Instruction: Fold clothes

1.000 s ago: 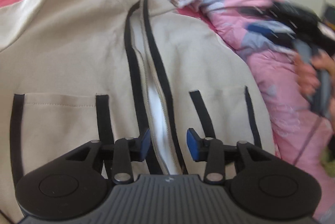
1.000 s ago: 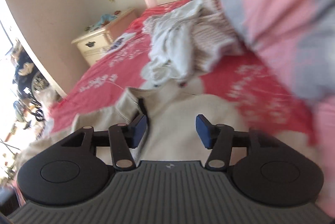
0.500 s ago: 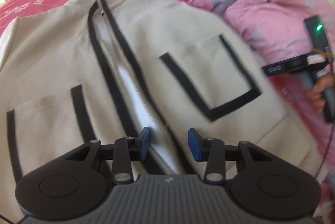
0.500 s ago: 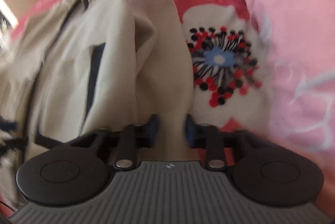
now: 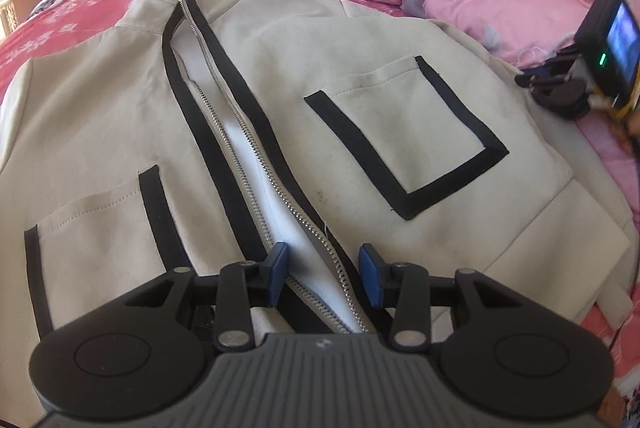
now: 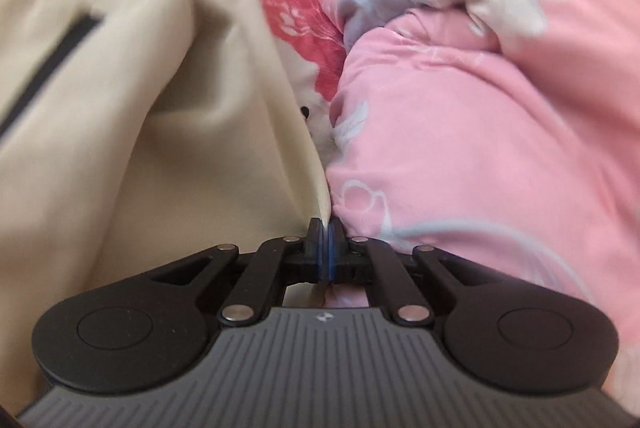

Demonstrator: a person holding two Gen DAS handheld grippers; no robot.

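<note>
Your right gripper (image 6: 325, 228) has its fingers clamped on the right edge of the beige jacket (image 5: 360, 68) spread on the red bed (image 5: 60, 24), while your left gripper (image 5: 322, 268) hovers, fingers apart, above its near zipper (image 5: 256, 164).

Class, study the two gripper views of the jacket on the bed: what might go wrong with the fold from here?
1. The right gripper pinches only the thin edge of the jacket, so it may slip out.
2. The pink quilt presses against that edge and could snag.
3. The left gripper stands open over the zip, which could splay.
</note>
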